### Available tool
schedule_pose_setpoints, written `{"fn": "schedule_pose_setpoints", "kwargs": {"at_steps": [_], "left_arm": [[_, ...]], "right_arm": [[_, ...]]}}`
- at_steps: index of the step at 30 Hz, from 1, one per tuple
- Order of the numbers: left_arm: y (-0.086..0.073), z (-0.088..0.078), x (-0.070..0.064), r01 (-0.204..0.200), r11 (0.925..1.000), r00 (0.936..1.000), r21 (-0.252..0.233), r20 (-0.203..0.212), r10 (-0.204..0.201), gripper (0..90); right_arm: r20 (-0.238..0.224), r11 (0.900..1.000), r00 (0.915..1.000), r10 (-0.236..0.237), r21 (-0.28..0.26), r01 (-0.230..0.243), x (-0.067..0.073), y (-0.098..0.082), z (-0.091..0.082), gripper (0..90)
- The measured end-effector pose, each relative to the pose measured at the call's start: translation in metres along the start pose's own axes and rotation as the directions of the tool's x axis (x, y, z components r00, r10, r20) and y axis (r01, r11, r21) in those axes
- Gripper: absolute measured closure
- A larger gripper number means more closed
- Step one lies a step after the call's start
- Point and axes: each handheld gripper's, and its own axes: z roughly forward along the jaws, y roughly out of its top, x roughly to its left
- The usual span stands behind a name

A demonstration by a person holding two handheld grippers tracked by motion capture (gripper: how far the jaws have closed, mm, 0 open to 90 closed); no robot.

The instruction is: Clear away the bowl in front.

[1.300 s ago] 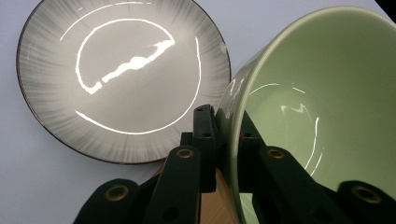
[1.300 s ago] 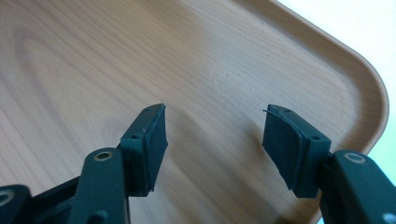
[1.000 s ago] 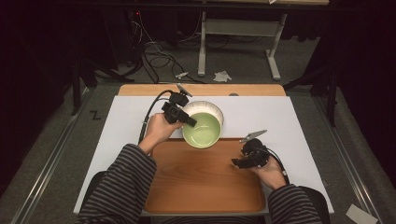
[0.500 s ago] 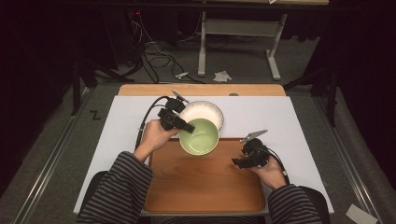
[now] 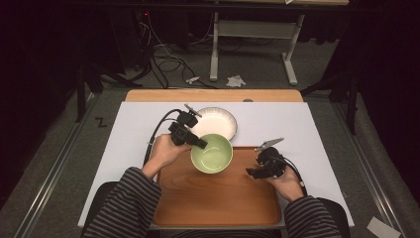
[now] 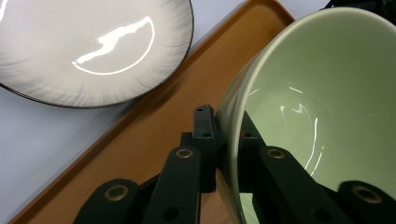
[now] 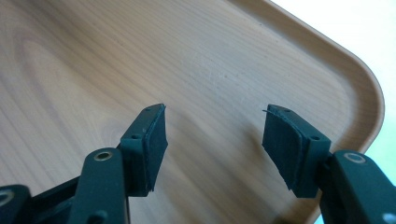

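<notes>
Over far edge of brown wooden tray (image 5: 218, 198): pale green ceramic bowl (image 5: 212, 153) pinched by rim wall in left gripper (image 5: 199, 144), tilted; single-point grip, slip likely, could strike white ribbed plate (image 5: 218, 123) just beside. Right gripper (image 5: 253, 172) jaws apart, empty, over tray.

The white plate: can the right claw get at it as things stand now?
Probably yes: the right claw is open and empty, but the green bowl lies between it and the white plate.

Bright tabletop, dark surroundings, plate (image 6: 88, 51) glare
</notes>
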Motion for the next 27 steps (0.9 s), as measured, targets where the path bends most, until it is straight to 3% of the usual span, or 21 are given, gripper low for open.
{"fn": "schedule_pose_setpoints", "kwargs": {"at_steps": [27], "left_arm": [[-0.021, 0.024, 0.000, -0.020, 0.9976, 0.9991, 0.066, -0.036, 0.022, 83.4]], "right_arm": [[-0.001, 1.000, 1.0000, -0.007, 0.000, 0.007, 0.000, 0.000, 0.000, 41.2]]}}
